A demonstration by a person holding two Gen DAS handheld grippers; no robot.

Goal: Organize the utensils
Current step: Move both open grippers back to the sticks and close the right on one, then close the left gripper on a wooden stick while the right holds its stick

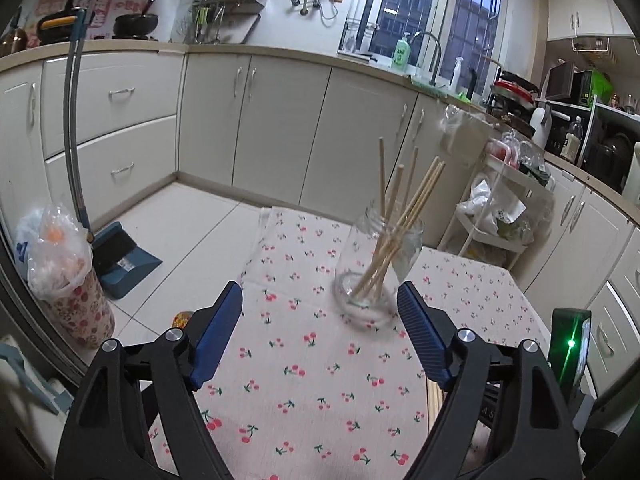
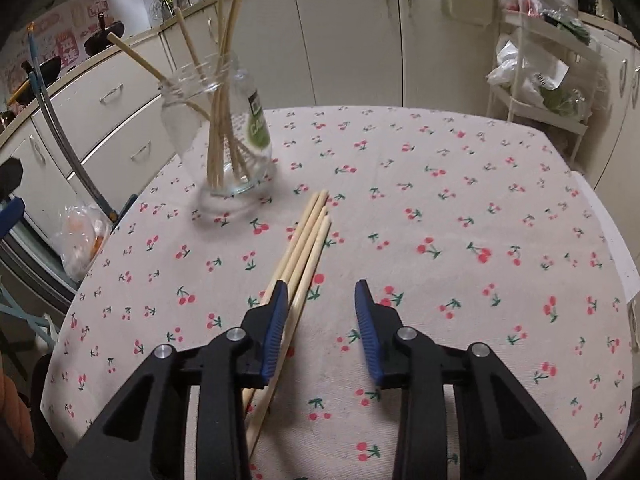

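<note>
A clear glass jar (image 1: 372, 272) (image 2: 224, 120) stands on the cherry-print tablecloth (image 1: 300, 360) (image 2: 440, 220) with several wooden chopsticks (image 1: 400, 216) (image 2: 220, 92) leaning in it. Several more loose chopsticks (image 2: 308, 240) (image 1: 434, 396) lie side by side on the cloth in front of the jar. My left gripper (image 1: 320, 286) is open wide with nothing between its fingers; the jar stands just beyond its right fingertip. My right gripper (image 2: 322, 283) is open and points down at the cloth. Its left finger covers the loose chopsticks, which run under it and along its inner side, not pinched.
A bin lined with a plastic bag (image 1: 68, 280) and a blue dustpan (image 1: 120, 256) stand on the floor left of the table. A white trolley (image 1: 492, 216) (image 2: 536, 80) with bags is at the table's far right. Cream cabinets (image 1: 280, 128) run behind.
</note>
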